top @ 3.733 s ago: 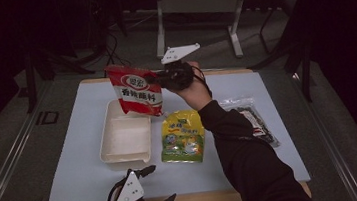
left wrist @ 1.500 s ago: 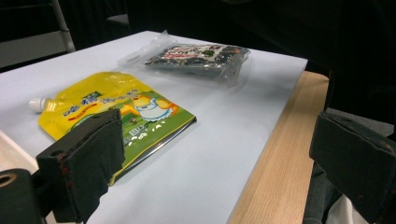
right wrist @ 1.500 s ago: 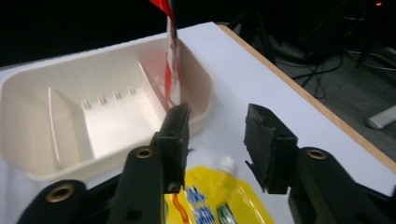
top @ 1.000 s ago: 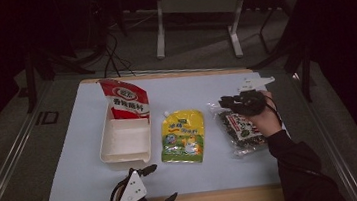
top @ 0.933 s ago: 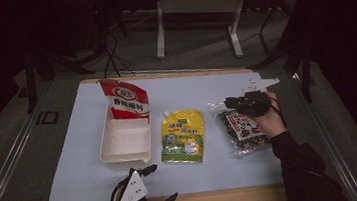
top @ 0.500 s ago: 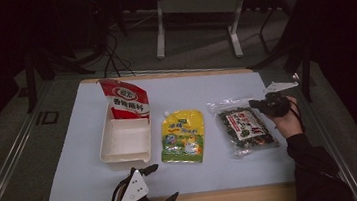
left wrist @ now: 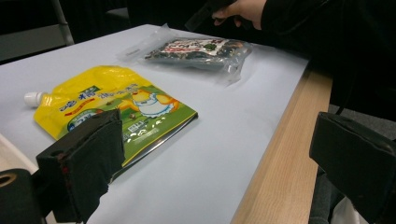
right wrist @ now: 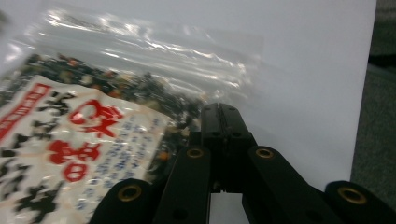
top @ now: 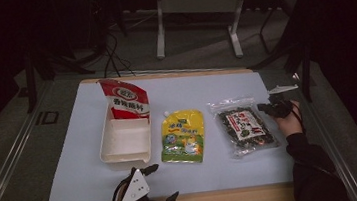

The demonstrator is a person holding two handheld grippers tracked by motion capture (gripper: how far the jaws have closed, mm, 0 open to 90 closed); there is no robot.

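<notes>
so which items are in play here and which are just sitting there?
In play, likely: white tray, red packet leaning in it, clear bag, right gripper shut at the bag's edge.
Sitting there: yellow pouch, left gripper open at the near edge.

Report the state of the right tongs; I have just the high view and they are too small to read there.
Observer: In the right gripper view the right tongs are shut, jaws pressed together.
Operator: Say what lies under their tips.
Observer: The clear margin of the dark snack bag; whether they pinch it, I cannot tell.
Operator: Now the left tongs.
Observer: The left tongs stand wide open with nothing between them, facing the yellow spout pouch.
</notes>
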